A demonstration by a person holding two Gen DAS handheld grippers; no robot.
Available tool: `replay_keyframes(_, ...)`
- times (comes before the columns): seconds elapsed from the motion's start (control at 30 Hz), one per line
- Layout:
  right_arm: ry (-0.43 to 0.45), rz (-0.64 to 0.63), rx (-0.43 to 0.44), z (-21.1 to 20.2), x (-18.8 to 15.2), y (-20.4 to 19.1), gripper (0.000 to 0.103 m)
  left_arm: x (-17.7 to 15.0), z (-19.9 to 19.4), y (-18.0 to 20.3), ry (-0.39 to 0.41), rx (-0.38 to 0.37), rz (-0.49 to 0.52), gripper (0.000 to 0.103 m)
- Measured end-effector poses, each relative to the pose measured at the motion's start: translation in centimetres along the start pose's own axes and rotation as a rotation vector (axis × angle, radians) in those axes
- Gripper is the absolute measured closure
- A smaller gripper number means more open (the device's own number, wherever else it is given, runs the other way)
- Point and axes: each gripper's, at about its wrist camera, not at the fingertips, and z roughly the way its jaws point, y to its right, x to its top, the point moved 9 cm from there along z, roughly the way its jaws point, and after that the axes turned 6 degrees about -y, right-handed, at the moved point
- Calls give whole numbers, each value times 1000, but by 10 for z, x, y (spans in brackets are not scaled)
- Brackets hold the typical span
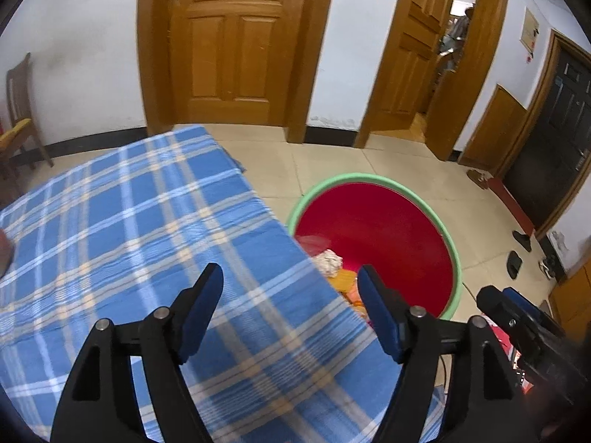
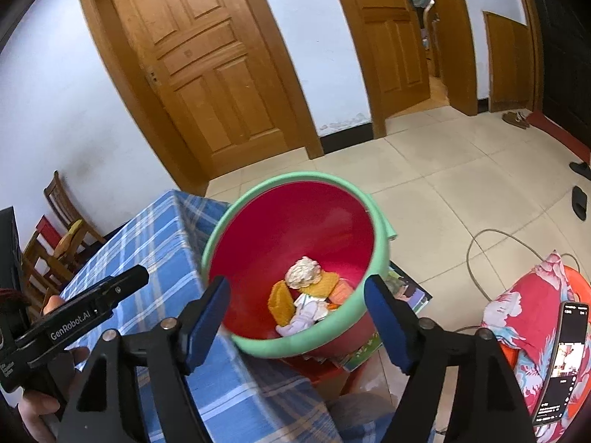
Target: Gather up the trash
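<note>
Fingers of your left gripper [image 1: 290,280] stand wide apart with nothing between them, above the blue plaid cloth [image 1: 147,221] that covers the worktop, near its right edge. Fingers of your right gripper [image 2: 297,293] are spread equally wide and hold nothing; in the right wrist view they frame the near rim of the red bucket [image 2: 295,217], which has a green lip. This bucket stands just beside the worktop's edge, off the cloth, on a low red support.

Trash lies at the bottom of the bucket: a crumpled ball of paper [image 2: 303,272] on top, orange pieces [image 2: 280,302] beside and below it, and pale scraps [image 2: 303,317] nearest you. In the left wrist view the same pile [image 1: 332,262] shows partly behind the worktop's edge.

Your left hand [image 2: 37,409] and its gripper body appear at the lower left of the right wrist view, over the cloth. A phone [image 2: 565,361] rests on a floral cushion [image 2: 524,306] at the right. Wooden doors [image 1: 229,48] and a tiled floor [image 2: 443,184] fill the background.
</note>
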Motion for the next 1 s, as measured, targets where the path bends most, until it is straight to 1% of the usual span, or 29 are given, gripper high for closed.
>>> replay_keyframes(0.03, 1, -7, 3, -1, -1, -4, 20, -2, -4, -4, 4, 11, -4, 26)
replay_keyframes(0.1, 4, -20, 5, -4, -3, -10, 19, -4, -9, -15, 5, 48, -22, 20)
replay_keyframes(0.2, 4, -38, 13, -7, -8, -20, 18, -10, -19, -32, 16, 90, -54, 20)
replay_keyframes(0.33, 9, -63, 24, -13, -14, -33, 16, -17, -30, -50, 26, 113, -87, 20)
replay_keyframes(0.57, 17, -106, 40, -21, -24, -55, 8, -32, -54, -74, 41, 159, -127, 18)
replay_keyframes(0.7, 13, -129, 56, -25, -31, -71, 6, -41, -70, -88, 54, 187, -152, 17)
replay_keyframes(0.77, 18, -135, 61, -27, -35, -76, 1, -43, -77, -93, 66, 199, -158, 14)
replay_keyframes(0.8, 20, -139, 63, -29, -36, -79, 1, -45, -81, -95, 73, 203, -159, 13)
replay_keyframes(1.0, 21, -153, 72, -35, -46, -88, 1, -56, -101, -104, 93, 222, -177, 13)
